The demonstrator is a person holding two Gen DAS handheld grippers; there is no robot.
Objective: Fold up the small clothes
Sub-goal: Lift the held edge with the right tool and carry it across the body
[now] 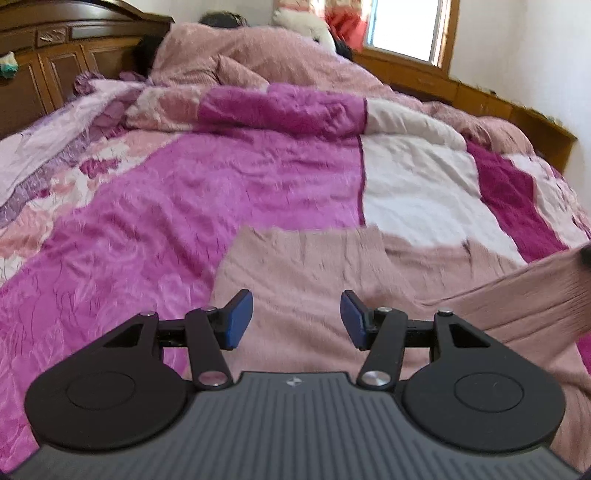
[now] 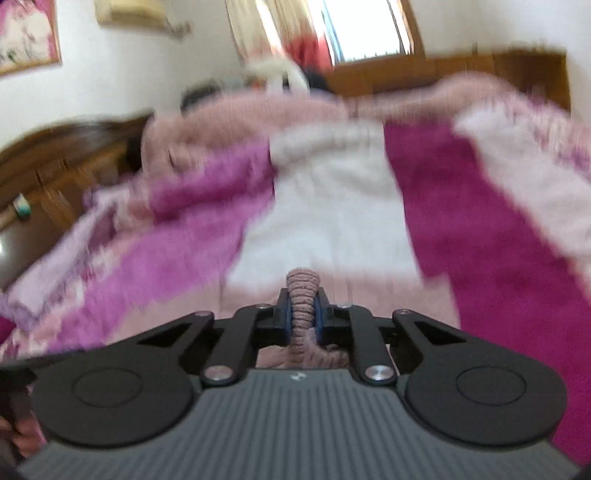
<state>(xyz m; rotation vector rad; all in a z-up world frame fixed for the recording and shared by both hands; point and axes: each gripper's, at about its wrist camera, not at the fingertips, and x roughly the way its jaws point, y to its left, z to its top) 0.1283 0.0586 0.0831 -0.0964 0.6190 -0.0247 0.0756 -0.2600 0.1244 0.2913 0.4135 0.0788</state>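
A dusty-pink knitted garment (image 1: 332, 273) lies spread on the patchwork bedspread (image 1: 184, 192). Over its near part my left gripper (image 1: 296, 319) hovers open, its blue pads apart with nothing between them. The garment's right edge (image 1: 535, 291) is lifted off the bed toward the frame's right side. In the blurred right wrist view, my right gripper (image 2: 303, 314) is shut on a bunched fold of the same pink knit (image 2: 302, 291), which sticks out past the blue pads, and the rest of the garment (image 2: 332, 295) hangs below.
A heaped pink quilt (image 1: 258, 55) and pillows fill the far end of the bed. A dark wooden headboard (image 1: 55, 55) stands at the back left, a wooden ledge (image 1: 480, 99) and a window (image 1: 406, 26) at the back right.
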